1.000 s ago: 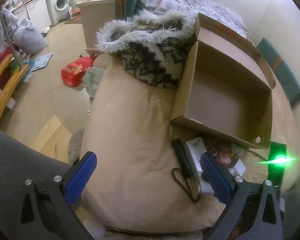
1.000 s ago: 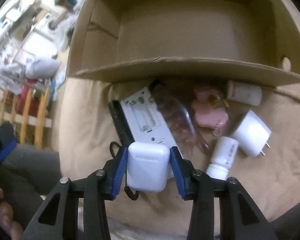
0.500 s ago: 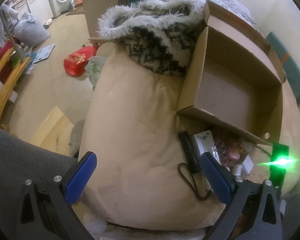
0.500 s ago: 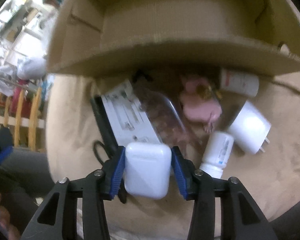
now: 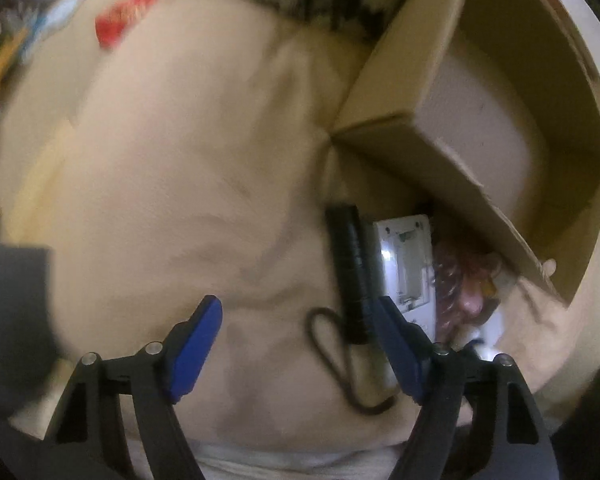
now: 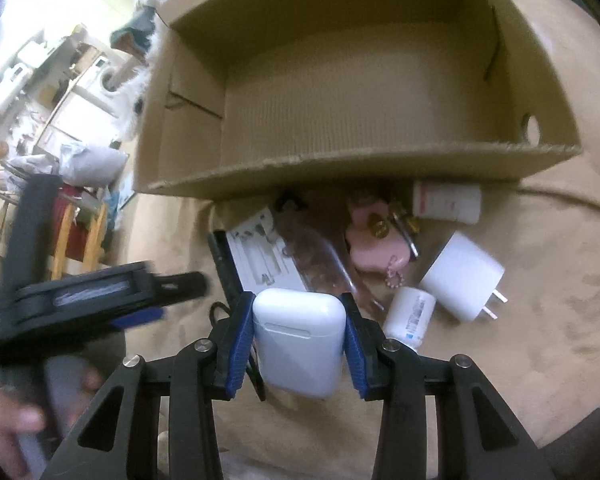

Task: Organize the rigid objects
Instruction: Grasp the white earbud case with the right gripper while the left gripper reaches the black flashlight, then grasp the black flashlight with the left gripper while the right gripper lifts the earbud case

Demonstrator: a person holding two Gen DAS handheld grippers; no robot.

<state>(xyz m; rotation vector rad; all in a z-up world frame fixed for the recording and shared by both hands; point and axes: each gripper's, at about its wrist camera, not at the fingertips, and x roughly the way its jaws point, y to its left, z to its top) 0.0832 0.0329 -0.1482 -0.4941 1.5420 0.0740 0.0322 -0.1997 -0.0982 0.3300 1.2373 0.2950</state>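
right claw [image 6: 298, 340] clamped on white earbud case [image 6: 298, 344] | left claw [image 5: 296, 344] apart, jaws just closing, black torch [image 5: 350, 276] by one pad | step: loading | next: carry case forward, release inside cardboard box [image 6: 340, 168]

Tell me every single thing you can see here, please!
cardboard box: one, brown, open and bare inside, on the beige cushion
earbud case: one, white, between the right gripper's pads
black stick with a cord loop: one, left edge of the pile
flat white device: one, beside the black stick
clear bottle: one, lying beside the device
pink keychain: one, middle of the pile
small white bottles: two, right of the pile
wall charger: one, white, far right
left gripper: blue pads, jaws just been closing, nothing gripped
right gripper: blue pads, holding the case
hand: one, holding the left gripper
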